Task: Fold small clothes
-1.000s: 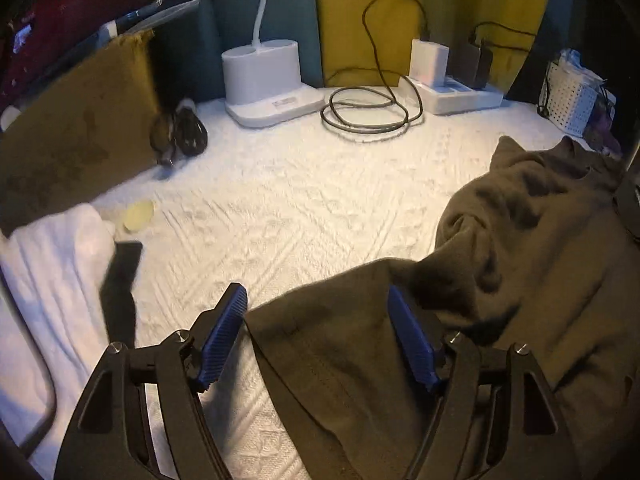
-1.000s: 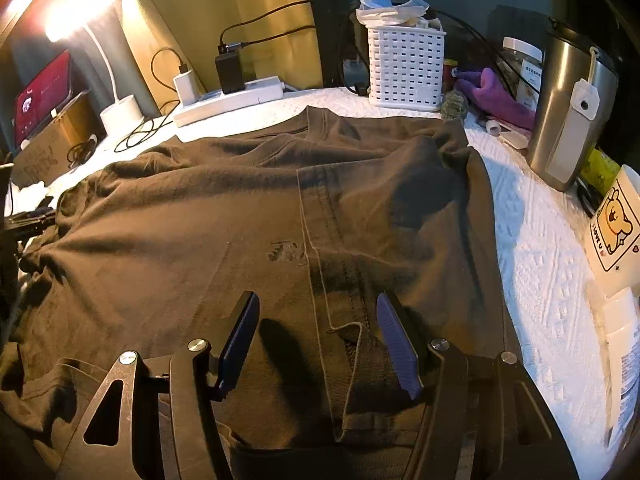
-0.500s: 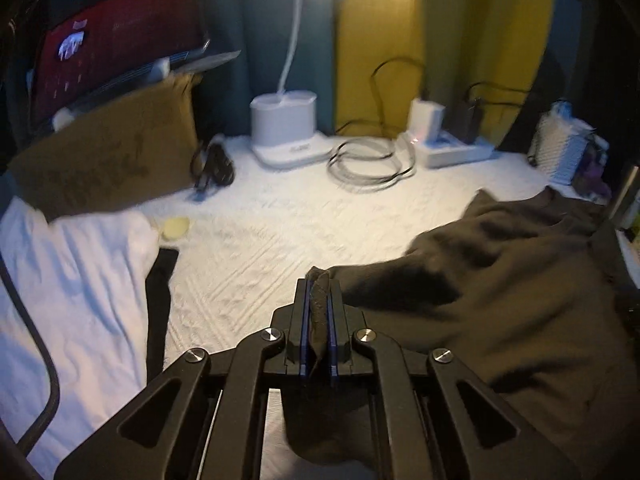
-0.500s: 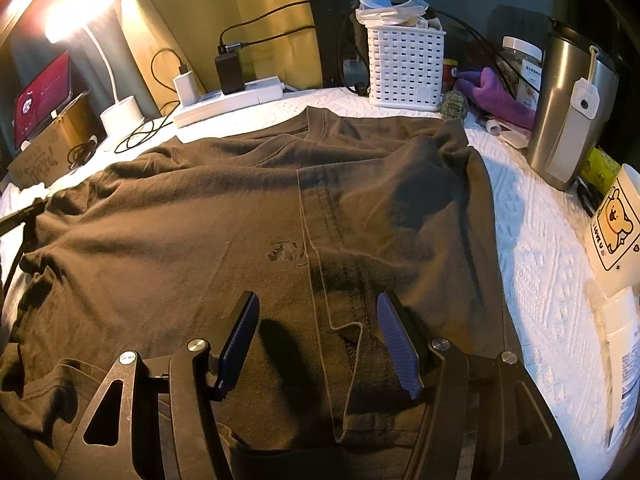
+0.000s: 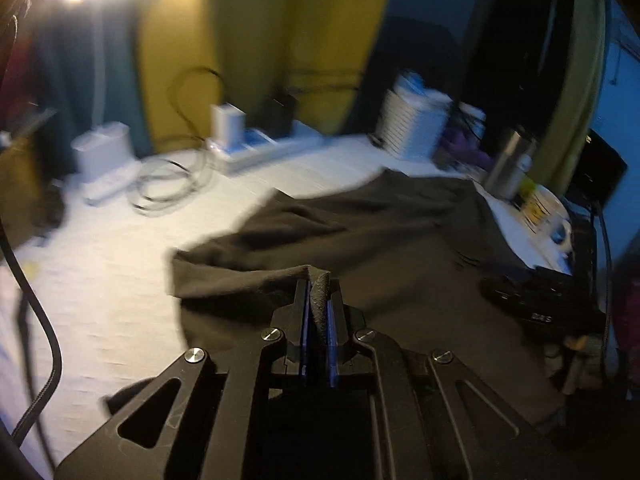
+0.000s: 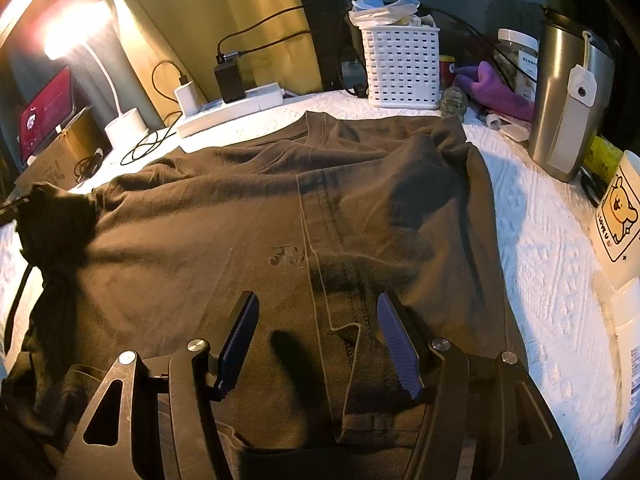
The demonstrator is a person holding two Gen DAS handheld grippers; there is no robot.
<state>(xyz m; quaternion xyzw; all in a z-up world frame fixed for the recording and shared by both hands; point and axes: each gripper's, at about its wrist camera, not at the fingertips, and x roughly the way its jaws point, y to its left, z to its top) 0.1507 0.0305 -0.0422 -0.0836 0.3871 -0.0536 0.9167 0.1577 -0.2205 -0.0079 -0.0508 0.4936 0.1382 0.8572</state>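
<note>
In your left wrist view, which was blurred, a white power strip and a coiled cable sat at eleven o'clock, a white basket at one and a steel tumbler at two. Your left gripper was clenched on a pinched fold of the dark shirt, which spread across the white cover toward one o'clock.

In your right wrist view, the basket stood at twelve, the tumbler at two, a lit lamp at ten. Your right gripper hung released over the shirt, nothing between its pads. The shirt's right side was folded inward; its left edge was lifted at nine.
</note>
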